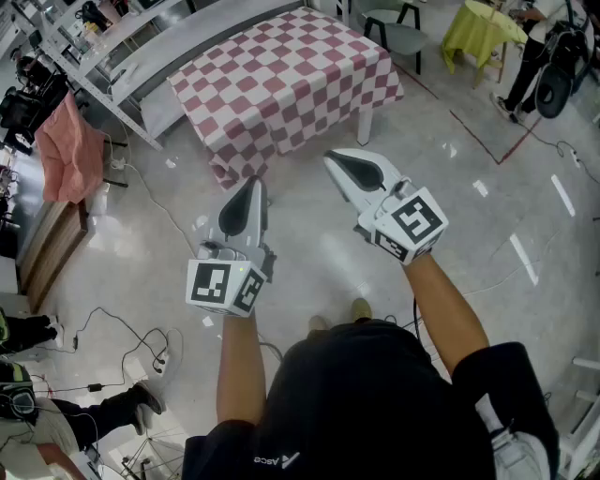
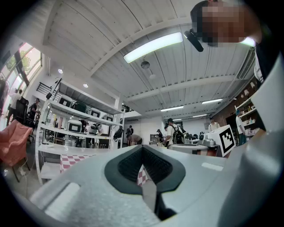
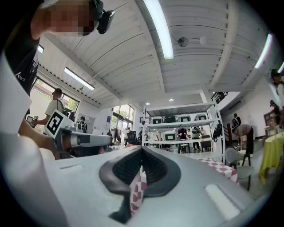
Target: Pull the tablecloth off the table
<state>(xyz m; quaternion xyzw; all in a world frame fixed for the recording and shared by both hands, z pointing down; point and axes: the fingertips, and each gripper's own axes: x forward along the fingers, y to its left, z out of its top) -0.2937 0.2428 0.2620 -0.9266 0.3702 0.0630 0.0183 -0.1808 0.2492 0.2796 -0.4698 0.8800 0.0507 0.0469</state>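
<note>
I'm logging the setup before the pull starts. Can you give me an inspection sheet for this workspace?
Surface: table, top fully covered; one white leg shows.
Job's things: tablecloth, red-and-white checked, draped over the table and hanging down its near sides.
Clutter: nothing seen on the tablecloth; a pink cloth hangs off to the left.
Grippers: left gripper and right gripper both shut, empty, held short of the table.
Cables: black cables lie loose on the floor at the left.
Surroundings: white shelving behind the table, a chair, a yellow-green covered stand, a person at far right.
</note>
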